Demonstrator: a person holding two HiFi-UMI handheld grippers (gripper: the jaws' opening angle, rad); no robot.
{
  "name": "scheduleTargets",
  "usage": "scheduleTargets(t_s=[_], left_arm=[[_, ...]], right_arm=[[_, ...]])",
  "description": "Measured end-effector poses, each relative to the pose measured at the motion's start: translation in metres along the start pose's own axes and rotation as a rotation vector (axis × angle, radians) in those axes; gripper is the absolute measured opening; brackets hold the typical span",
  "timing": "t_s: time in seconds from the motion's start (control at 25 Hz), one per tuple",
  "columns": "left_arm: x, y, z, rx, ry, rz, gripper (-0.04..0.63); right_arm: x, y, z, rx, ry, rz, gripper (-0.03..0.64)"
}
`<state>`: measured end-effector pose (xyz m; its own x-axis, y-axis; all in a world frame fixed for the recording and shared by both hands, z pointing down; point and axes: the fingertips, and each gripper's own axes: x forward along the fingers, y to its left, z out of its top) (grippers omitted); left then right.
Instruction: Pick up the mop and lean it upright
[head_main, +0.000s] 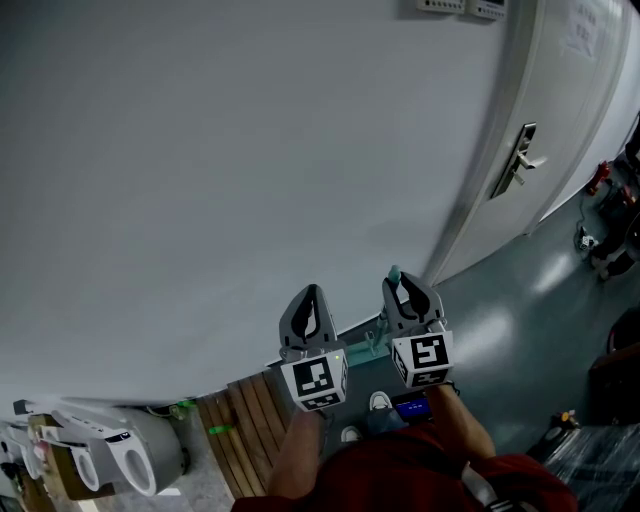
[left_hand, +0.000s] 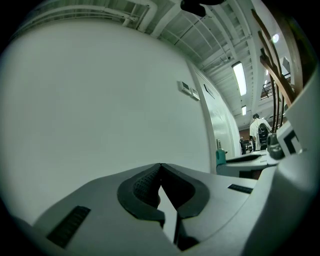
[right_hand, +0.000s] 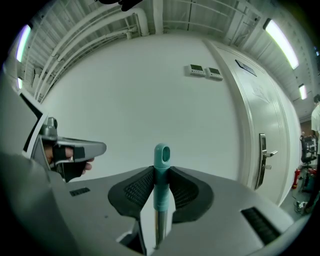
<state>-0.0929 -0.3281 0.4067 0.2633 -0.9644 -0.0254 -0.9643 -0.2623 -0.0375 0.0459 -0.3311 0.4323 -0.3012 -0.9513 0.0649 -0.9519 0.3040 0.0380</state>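
The mop's teal handle tip (right_hand: 161, 156) stands upright between the pads of my right gripper (right_hand: 161, 171), which is shut on it. Its metal pole (right_hand: 159, 227) runs down below the jaws. In the head view the teal tip (head_main: 394, 272) pokes up beside the right gripper (head_main: 410, 292), close to the white wall. My left gripper (head_main: 310, 312) is held level beside it on the left, shut with nothing in it; its tips meet in the left gripper view (left_hand: 160, 166). From there the teal tip (left_hand: 220, 157) shows off to the right. The mop head is hidden.
A white wall (head_main: 250, 150) fills the front. A white door with a lever handle (head_main: 524, 152) stands to the right. Wooden slats (head_main: 250, 430) and a grey-white device (head_main: 110, 455) lie on the floor at lower left. A person (left_hand: 260, 131) stands far off.
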Motion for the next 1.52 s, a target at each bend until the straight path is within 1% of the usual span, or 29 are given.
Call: scheduleTargets(t_s=[0.2,0.36,0.48,0.64,0.8,1.24,1.52], left_arm=[[-0.004,0.000,0.011,-0.001,-0.033,-0.004,0.014],[-0.004,-0.001,0.011,0.002,-0.032,-0.004,0.012],[-0.005,-0.004,0.015,-0.027,-0.024,-0.012,0.012],[-0.007,0.003,0.024,-0.052,-0.047,0.035,0.012],[-0.013,0.010,0.026,-0.019,-0.064,0.057,0.014],[-0.011,0.004,0.029,-0.019,-0.068,0.040,0.014],[-0.012,0.003,0.026,-0.023,-0.056,0.033,0.014]], right_arm=[[-0.010,-0.004,0.049,0.001,-0.045,-0.015,0.107],[-0.011,-0.002,0.063,-0.002,-0.068,-0.004,0.107],[-0.011,0.000,0.063,-0.010,-0.062,0.002,0.107],[-0.012,0.000,0.061,-0.012,-0.058,0.000,0.107],[-0.015,0.001,0.060,-0.011,-0.059,-0.003,0.107],[-0.015,-0.002,0.063,-0.003,-0.064,0.001,0.107],[-0.016,-0.001,0.061,-0.004,-0.060,0.001,0.107]])
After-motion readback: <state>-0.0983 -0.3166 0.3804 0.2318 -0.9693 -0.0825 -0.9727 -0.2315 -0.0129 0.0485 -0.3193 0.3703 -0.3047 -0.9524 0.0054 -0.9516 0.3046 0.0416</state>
